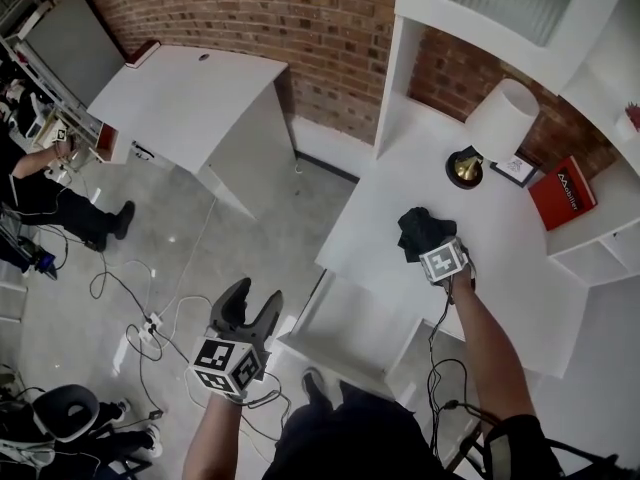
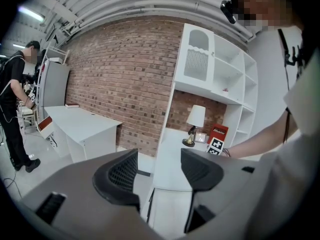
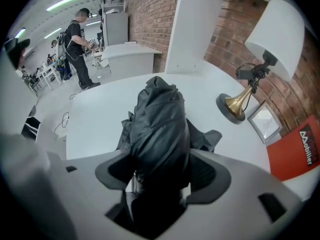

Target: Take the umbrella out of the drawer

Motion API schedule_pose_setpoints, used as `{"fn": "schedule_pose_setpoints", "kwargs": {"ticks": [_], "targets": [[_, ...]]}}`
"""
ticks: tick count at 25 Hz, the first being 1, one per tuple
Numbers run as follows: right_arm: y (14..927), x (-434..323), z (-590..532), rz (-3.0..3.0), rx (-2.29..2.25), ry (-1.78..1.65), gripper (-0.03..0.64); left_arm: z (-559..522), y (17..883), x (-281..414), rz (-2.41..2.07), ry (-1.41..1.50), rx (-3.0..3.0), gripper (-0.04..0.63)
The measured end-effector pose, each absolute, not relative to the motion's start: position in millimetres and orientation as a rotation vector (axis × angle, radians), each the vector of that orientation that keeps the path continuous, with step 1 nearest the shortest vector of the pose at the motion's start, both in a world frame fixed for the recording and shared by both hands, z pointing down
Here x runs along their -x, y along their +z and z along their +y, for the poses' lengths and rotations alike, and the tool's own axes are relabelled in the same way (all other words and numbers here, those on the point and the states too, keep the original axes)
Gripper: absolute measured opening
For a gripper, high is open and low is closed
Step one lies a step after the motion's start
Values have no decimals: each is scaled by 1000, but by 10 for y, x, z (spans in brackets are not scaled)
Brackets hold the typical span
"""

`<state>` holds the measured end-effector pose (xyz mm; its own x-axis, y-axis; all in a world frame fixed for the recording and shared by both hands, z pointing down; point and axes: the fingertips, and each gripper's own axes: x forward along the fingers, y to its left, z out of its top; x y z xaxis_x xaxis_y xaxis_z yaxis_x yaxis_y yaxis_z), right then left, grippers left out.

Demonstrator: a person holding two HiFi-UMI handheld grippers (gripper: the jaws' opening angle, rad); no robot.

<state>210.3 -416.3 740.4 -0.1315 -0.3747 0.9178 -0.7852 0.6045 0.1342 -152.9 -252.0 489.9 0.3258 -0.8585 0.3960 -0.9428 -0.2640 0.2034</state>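
**Umbrella** (image 1: 417,230): black, folded; lies on the white bench (image 1: 400,168) at frame centre-right, below the lamp (image 1: 497,126). It is out of the drawer (image 1: 345,330).

**Drawer**: open, lower centre; the part in view holds nothing.

**Right claw** (image 3: 159,176): points down over the umbrella, jaws spread either side of it; grip looks released rather than clenched.

**Left claw** (image 1: 253,303): lower left, off the bench, jaws apart, empty.

**Progress**: removal appears done. Left, by judgement: lift the right claw clear and perhaps shut the drawer.
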Motion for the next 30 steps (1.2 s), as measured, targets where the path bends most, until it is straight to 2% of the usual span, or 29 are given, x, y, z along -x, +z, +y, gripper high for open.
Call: {"fn": "schedule_pose_setpoints", "kwargs": {"ticks": [6, 12, 20, 30], "targets": [[6796, -2040, -4198, -1912, -1124, 373, 281, -2482, 4778, 1572, -1587, 266, -2251, 265], [5584, -1896, -4074, -2115, -1448, 206, 163, -2495, 4532, 1662, -1596, 237, -2334, 265], [4128, -1457, -3458, -2384, -1597, 73, 131, -2463, 3986, 1808, -1631, 135, -2453, 261], [2983, -1015, -2696, -2514, -1746, -224, 76, -2307, 3171, 2109, -1860, 4, -2507, 156]]}}
